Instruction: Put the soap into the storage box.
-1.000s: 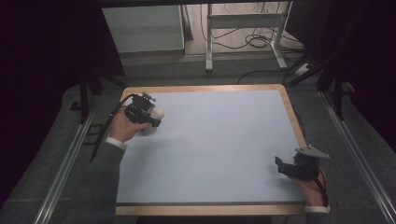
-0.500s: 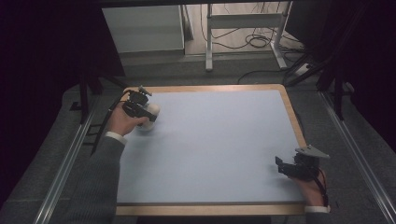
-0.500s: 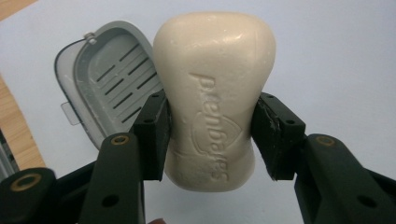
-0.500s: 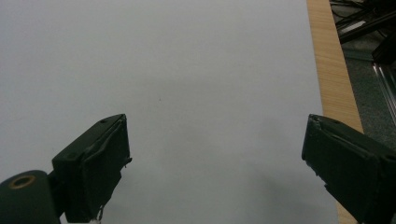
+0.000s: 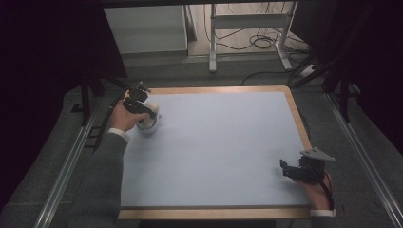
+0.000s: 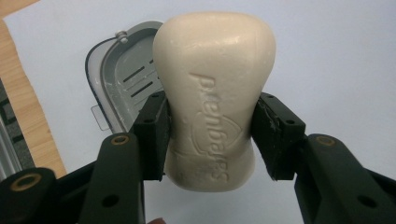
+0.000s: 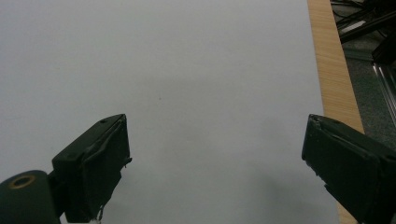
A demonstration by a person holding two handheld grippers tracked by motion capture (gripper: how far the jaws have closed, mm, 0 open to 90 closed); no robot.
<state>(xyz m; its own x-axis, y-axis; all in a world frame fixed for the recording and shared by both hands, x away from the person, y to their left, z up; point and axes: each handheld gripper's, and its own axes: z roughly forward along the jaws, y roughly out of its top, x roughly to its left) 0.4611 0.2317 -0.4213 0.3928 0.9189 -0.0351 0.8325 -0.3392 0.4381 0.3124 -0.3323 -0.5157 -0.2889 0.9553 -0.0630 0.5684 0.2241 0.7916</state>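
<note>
A cream bar of soap [image 6: 215,98] with raised lettering stands on end between the jaws of my left gripper [image 6: 212,135], which is shut on its narrow waist. Behind and below it lies a grey soap dish [image 6: 123,84] with drain slots. In the high view the left gripper [image 5: 142,110] holds the soap [image 5: 153,108] over the white dish [image 5: 148,126] at the table's far left. My right gripper [image 7: 215,154] stands open over bare table, and in the high view this right gripper [image 5: 291,172] rests near the front right corner.
The table has a pale blue top [image 5: 218,147] with a wooden rim [image 5: 297,111]. A wooden edge [image 7: 334,70] runs along the right of the right gripper view. Metal rails [image 5: 66,166] flank the table; a metal stand [image 5: 247,21] and cables lie beyond.
The left hand has drawn back toward the table's far left with the soap, staying over the dish. The right gripper has not moved.
</note>
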